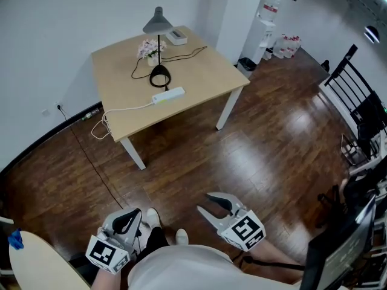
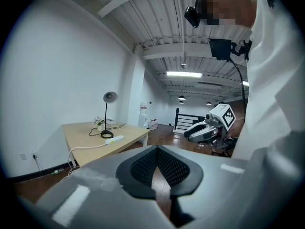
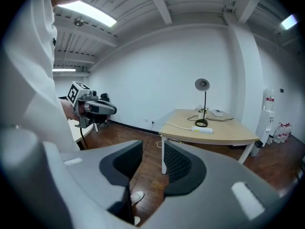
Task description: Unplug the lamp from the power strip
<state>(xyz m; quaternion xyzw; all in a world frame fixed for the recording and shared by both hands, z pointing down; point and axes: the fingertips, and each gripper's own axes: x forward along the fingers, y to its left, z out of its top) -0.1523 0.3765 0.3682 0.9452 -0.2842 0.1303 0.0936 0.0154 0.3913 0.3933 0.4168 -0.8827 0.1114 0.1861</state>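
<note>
No words or numbers are legible; left claw (image 1: 132, 215) and right claw (image 1: 204, 202) bear only square markers (image 1: 245, 231).

The left gripper (image 1: 134, 214) and right gripper (image 1: 204, 202) are grey plastic, with black ribbed pads (image 3: 177, 166) lining the fingers (image 3: 224, 185) and a white cube (image 1: 245, 231) of black square markers behind them, and the person wears a white top (image 1: 181, 269).

One worktop (image 1: 205, 77) holds one lamp (image 1: 158, 23), one power strip (image 1: 168, 95), one small flower pot (image 1: 150, 49) and what looks like one white box (image 1: 176, 37).
</note>
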